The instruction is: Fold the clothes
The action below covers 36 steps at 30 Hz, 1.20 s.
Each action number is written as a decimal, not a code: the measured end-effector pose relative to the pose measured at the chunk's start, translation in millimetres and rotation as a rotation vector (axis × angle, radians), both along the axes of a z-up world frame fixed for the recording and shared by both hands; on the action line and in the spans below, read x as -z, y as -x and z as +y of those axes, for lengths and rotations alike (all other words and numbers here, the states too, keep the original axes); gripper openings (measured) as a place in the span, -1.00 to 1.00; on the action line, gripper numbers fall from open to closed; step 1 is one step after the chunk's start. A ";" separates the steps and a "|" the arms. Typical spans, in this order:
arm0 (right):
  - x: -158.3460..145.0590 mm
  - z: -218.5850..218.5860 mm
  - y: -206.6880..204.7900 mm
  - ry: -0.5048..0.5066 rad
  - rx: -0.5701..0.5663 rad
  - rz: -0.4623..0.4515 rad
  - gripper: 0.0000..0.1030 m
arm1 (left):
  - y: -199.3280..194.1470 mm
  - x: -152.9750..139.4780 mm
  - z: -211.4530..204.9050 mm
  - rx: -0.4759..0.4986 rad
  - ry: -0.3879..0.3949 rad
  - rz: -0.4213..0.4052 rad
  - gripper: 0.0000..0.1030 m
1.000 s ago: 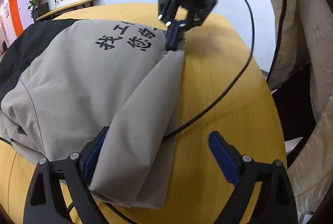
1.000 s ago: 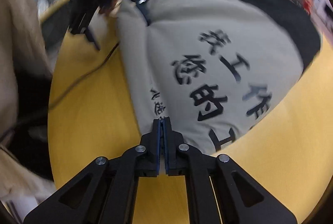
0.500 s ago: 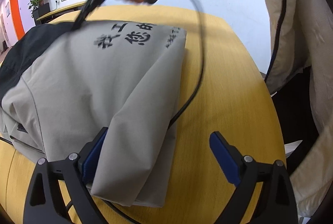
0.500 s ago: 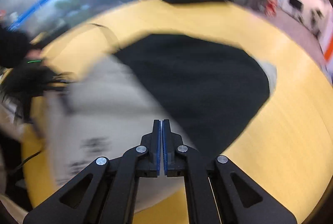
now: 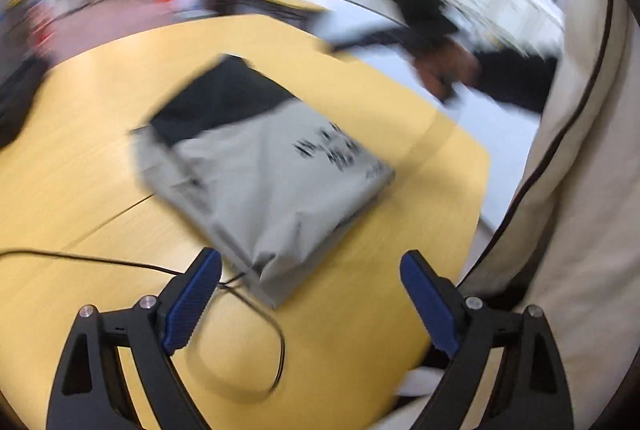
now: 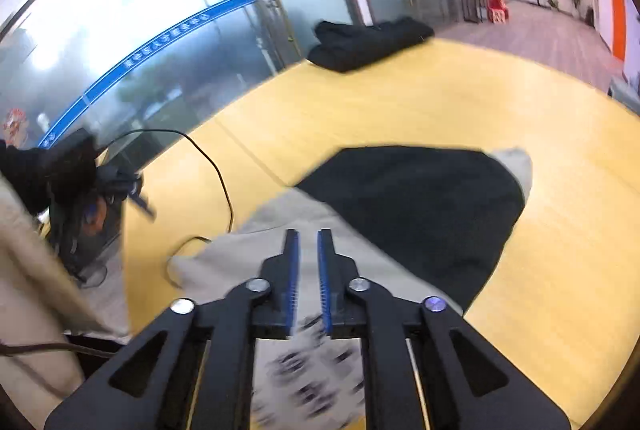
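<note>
A folded grey and black garment (image 5: 272,182) with black printed characters lies flat on the yellow wooden table (image 5: 360,318). My left gripper (image 5: 312,294) hangs open above its near corner, with nothing between the blue pads. In the right wrist view the garment (image 6: 420,210) lies below my right gripper (image 6: 309,242). Its jaws are opening, a narrow gap shows, and nothing is between them. The right gripper (image 5: 420,2) also shows blurred in the left wrist view, up high. The left gripper (image 6: 116,186) appears at the left edge of the right wrist view.
A black cable (image 5: 100,261) loops over the table beside the garment, and the cable (image 6: 224,182) shows again in the right view. A dark cloth pile (image 6: 368,42) sits at the table's far edge. The person's beige coat (image 5: 580,230) fills the right side.
The right gripper let go of the garment's far corner. Both grippers rose away from the garment, which now lies folded on the table. The right jaws have parted slightly.
</note>
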State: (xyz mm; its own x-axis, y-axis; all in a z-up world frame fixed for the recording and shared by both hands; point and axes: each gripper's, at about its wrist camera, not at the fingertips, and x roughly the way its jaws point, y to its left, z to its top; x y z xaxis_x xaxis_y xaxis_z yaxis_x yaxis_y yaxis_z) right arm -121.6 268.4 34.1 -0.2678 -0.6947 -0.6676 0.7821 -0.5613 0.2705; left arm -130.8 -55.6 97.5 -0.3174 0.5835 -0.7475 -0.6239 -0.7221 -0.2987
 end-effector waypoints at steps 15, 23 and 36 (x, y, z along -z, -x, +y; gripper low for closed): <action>-12.7 131.8 -66.0 -0.219 0.115 -0.026 -0.42 | 56.8 69.9 54.9 -0.367 -0.229 -0.207 0.99; -14.7 94.7 -13.2 -0.272 -0.048 0.046 0.02 | 82.0 146.4 107.2 -0.435 -0.120 -0.172 0.99; 80.2 -227.2 174.8 -0.400 -0.761 -0.242 0.34 | 82.8 169.2 86.3 -0.504 -0.273 -0.207 0.99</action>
State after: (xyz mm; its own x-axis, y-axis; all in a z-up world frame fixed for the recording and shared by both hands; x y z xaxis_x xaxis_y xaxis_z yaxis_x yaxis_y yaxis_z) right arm -296.4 41.2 -46.1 0.3503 -0.3303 -0.8764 0.9284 -0.0014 0.3716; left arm -213.7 30.6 -71.7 -0.4685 0.5789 -0.6674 -0.1346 -0.7934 -0.5936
